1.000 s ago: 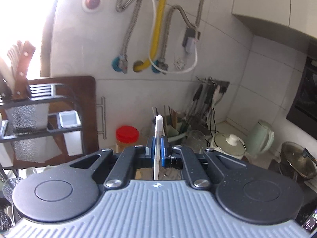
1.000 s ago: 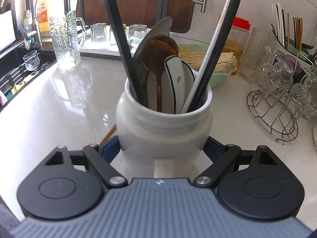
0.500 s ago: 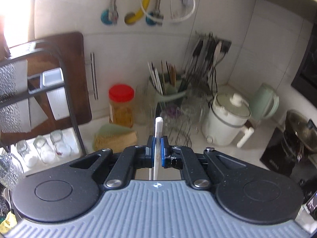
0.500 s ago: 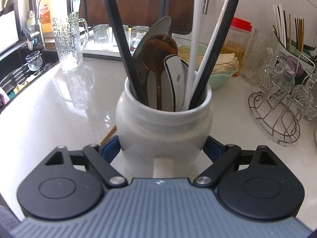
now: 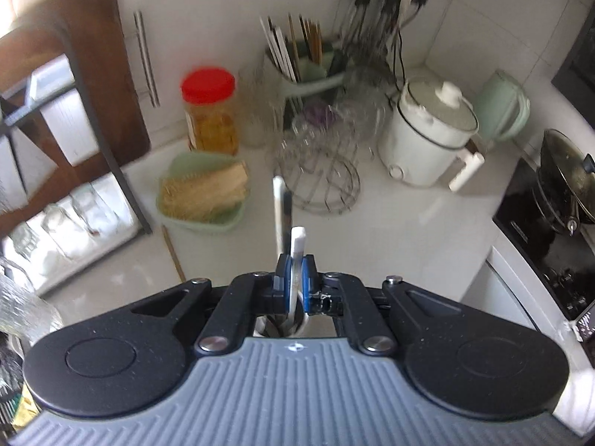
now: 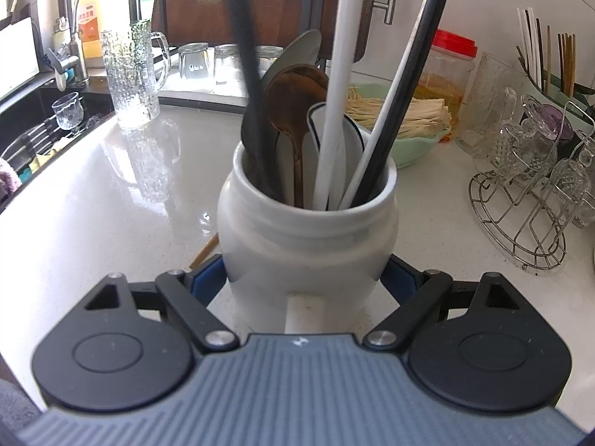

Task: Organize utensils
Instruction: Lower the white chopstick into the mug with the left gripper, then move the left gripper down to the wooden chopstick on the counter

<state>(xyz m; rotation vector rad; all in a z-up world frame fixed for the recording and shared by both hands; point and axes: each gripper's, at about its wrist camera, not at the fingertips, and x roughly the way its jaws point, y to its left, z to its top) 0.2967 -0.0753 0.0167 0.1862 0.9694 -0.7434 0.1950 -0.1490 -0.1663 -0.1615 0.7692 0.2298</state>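
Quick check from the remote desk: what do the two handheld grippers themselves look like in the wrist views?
Both look alike. The left gripper and right gripper each have a ribbed grey-blue body with a small white emblem at its front edge, two round black housings with circular insets, black linkage arms on silver pivot pins, and blue finger pads. No cables, hands or sleeves show.

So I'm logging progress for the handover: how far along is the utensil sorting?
Mostly done: the white crock already holds several spoons and long handles, steadied by the right claw. In hand: the left claw grips a white-handled utensil whose lower end is in the crock. Left: release it; one chopstick lies loose on the counter.
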